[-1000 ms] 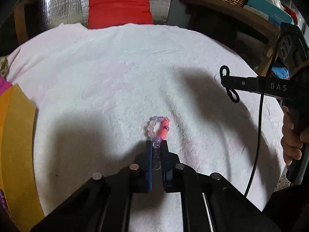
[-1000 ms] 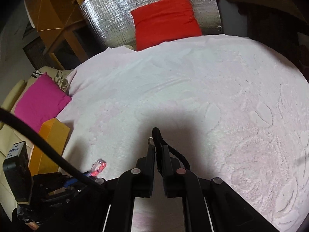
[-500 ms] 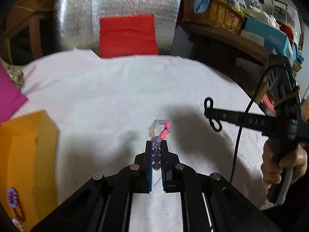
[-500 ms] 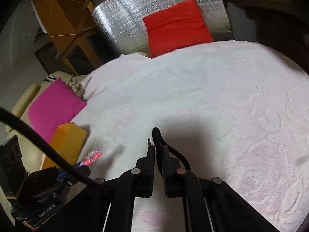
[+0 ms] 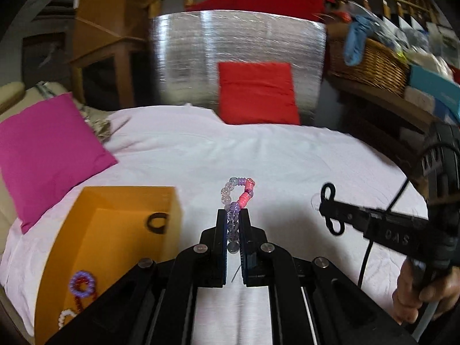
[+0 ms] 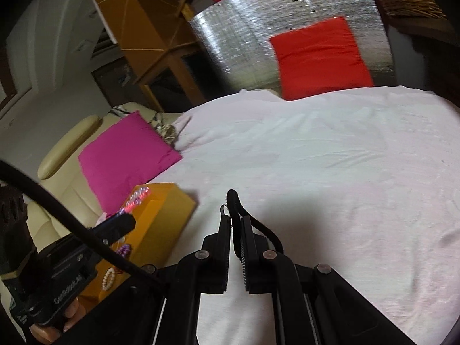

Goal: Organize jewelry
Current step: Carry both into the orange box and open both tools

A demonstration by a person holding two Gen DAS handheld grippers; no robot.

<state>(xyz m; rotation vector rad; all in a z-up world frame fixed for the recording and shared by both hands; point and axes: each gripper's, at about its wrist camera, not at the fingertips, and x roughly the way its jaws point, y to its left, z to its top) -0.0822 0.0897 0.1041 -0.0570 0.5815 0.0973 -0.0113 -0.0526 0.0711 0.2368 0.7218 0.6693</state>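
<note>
My left gripper (image 5: 233,215) is shut on a beaded bracelet (image 5: 238,194) of clear, purple and pink beads, whose loop sticks out past the fingertips above the white cloth. In the right wrist view the same bracelet (image 6: 138,198) hangs over the orange box (image 6: 169,210). My right gripper (image 6: 235,220) is shut on a black cord (image 6: 234,201) with a small metal ring, also seen at the right gripper's tip (image 5: 329,210) in the left wrist view. The orange box (image 5: 86,230) is open at the left; a black ring (image 5: 157,222), a purple bracelet (image 5: 82,283) and white beads (image 5: 64,317) lie inside.
A white cloth (image 5: 258,158) covers the round surface. A magenta cushion (image 5: 43,149) lies at the left edge and a red cushion (image 5: 256,95) leans on a silver panel at the back. A wicker basket (image 5: 368,60) sits on a shelf to the right.
Both grippers have risen and tilted upward, each keeping its hold. The orange box has come further into both views, and the beaded bracelet now hangs close to it.
</note>
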